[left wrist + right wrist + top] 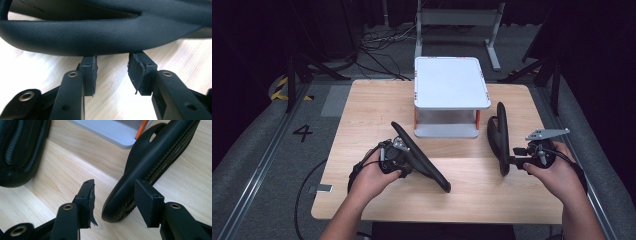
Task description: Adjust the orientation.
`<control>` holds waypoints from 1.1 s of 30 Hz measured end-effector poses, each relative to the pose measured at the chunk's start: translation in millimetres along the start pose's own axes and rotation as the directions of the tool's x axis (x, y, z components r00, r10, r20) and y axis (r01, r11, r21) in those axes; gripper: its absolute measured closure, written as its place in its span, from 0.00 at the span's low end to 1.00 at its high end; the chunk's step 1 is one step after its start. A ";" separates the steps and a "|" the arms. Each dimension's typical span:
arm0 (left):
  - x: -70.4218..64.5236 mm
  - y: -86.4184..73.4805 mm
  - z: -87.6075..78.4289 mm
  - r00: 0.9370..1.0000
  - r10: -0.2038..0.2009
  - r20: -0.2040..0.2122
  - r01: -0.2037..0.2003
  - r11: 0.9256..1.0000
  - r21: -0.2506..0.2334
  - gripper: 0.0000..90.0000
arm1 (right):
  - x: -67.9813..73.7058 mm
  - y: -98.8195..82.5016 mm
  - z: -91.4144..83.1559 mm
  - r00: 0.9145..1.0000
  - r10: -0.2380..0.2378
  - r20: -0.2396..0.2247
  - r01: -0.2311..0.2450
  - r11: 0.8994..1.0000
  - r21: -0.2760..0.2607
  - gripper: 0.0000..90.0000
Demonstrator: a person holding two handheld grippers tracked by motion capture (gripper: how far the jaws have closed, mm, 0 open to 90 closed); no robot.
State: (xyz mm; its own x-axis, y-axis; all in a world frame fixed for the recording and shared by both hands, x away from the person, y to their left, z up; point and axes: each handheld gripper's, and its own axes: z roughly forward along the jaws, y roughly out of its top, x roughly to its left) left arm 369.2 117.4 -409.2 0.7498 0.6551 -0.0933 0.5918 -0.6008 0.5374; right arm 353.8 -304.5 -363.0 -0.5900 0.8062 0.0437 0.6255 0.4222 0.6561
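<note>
Two black slippers on wood tabletop [362,105], in front of white two-tier rack [451,80].

L slipper [422,156]: lies diagonal, tilted on edge, just beside L tool [408,167]. L gripper view: L tool's jaws stand apart, pads [90,75] bare; slipper's leather strap crosses just past the tips, nothing pinched. So L tool = apart, not holding.

R slipper [501,137]: stands on its side edge, near rack's R foot. R tool [508,162] at its near end. R gripper view: heel end sits betw. the jaws, ribbed sole toward one pad, a gap showing at the other pad [87,195]. Jaws apart, not clamped yet, as far as I can tell.

Step in hand (judgement): grip each slipper, prob. to place on rack.

How to do well:
- R: push in so heel sits deep betw. pads, close square across sole thickness, not on the rounded tip; it could squirt out.
- L: take sole edge, not soft strap, which would sag.
- Lift level, clear rack rim before setting down.
</note>
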 end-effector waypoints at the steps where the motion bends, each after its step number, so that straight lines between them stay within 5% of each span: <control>1: 0.0 0.0 0.0 1.000 0.000 0.000 0.000 1.000 0.000 0.65 | 0.0 0.0 0.0 1.000 0.000 0.000 0.000 1.000 0.000 0.58; 18: 2.8 25.7 27.9 0.998 0.045 -0.046 -0.050 0.993 -0.111 0.53 | -0.6 -21.0 -6.4 0.999 0.037 0.025 -0.037 0.999 0.027 0.57; 23: 1.8 30.5 36.5 0.996 0.060 -0.059 -0.067 0.990 -0.123 0.50 | -0.5 -24.7 -6.6 0.999 0.040 0.030 -0.041 0.999 0.034 0.57; 26: -1.4 33.5 46.7 0.995 0.079 -0.062 -0.083 0.995 -0.056 0.50 | -0.4 -27.2 -7.5 0.998 0.048 0.033 -0.049 0.998 0.039 0.57; 33: -10.3 41.5 56.9 0.987 0.136 -0.082 -0.145 0.984 -0.106 0.44 | -0.7 -30.8 -9.0 0.998 0.050 0.040 -0.052 0.998 0.037 0.56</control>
State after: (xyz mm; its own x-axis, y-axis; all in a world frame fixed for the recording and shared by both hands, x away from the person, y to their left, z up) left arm 402.9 59.6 -433.5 0.7966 0.6025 0.0499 0.4422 -0.6370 0.6314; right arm 330.4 -321.9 -376.5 -0.5368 0.8424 0.0464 0.6739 0.3950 0.6244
